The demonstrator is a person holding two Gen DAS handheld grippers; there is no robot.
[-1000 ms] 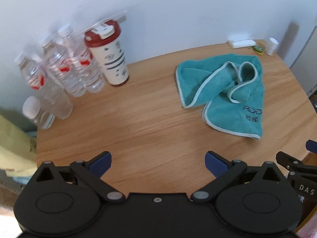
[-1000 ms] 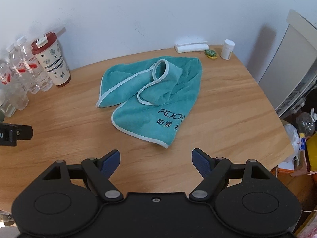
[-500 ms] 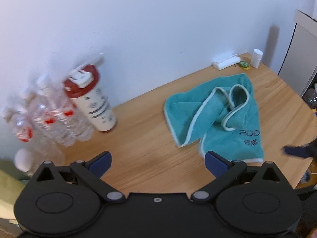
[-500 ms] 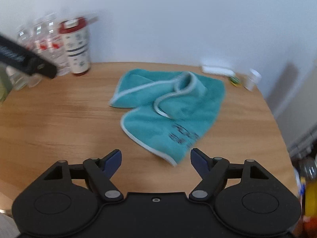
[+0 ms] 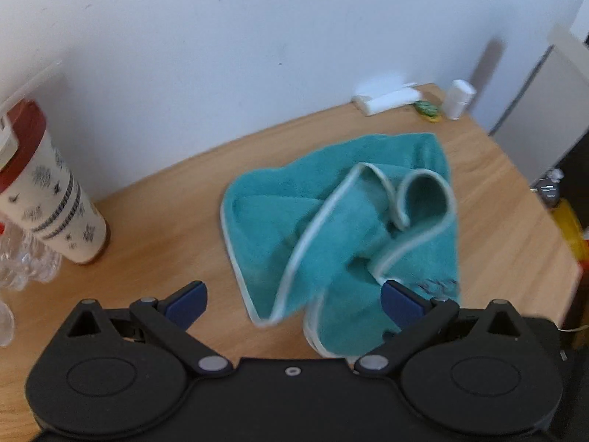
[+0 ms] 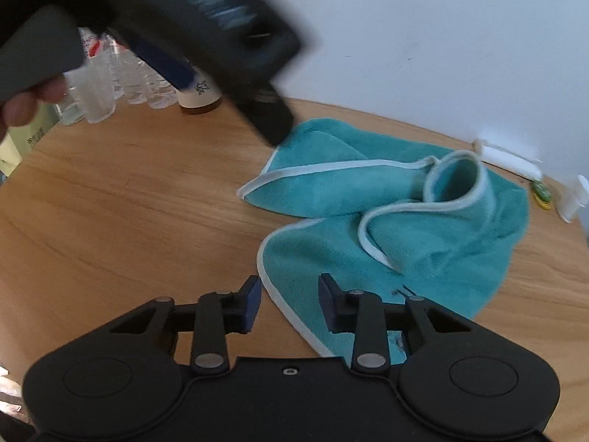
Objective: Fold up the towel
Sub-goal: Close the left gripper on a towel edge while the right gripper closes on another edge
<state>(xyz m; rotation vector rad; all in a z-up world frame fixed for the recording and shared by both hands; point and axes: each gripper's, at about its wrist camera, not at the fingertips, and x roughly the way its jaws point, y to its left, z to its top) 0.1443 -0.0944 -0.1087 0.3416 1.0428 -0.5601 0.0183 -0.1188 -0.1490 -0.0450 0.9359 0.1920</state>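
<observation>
The right gripper (image 6: 289, 304) has its blue-padded fingers (image 6: 251, 304) partly drawn in, a narrow gap between them, and the white-piped near edge of the teal towel (image 6: 401, 228) runs through that gap; whether the pads touch the cloth cannot be told. The left gripper (image 5: 293, 300) holds its fingers (image 5: 186, 300) wide apart, empty, with a near corner of the towel (image 5: 331, 228) lying between and just beyond them. In the right wrist view the left gripper's body (image 6: 206, 33) crosses the upper left as a dark blur above the far corner of the towel, and part of a hand (image 6: 25, 101) shows at the left edge.

The towel lies crumpled on the wooden desk (image 6: 121, 199), toward its right half, with one edge curled up into a standing loop and dark lettering on the near flap. Beyond it, by the wall, sit a white flat object (image 5: 390, 98), a small green and yellow thing (image 5: 427, 109) and a small white bottle (image 5: 458, 98). To the left stand a tumbler with a red lid (image 5: 51, 199) and clear plastic water bottles (image 6: 110, 84).
</observation>
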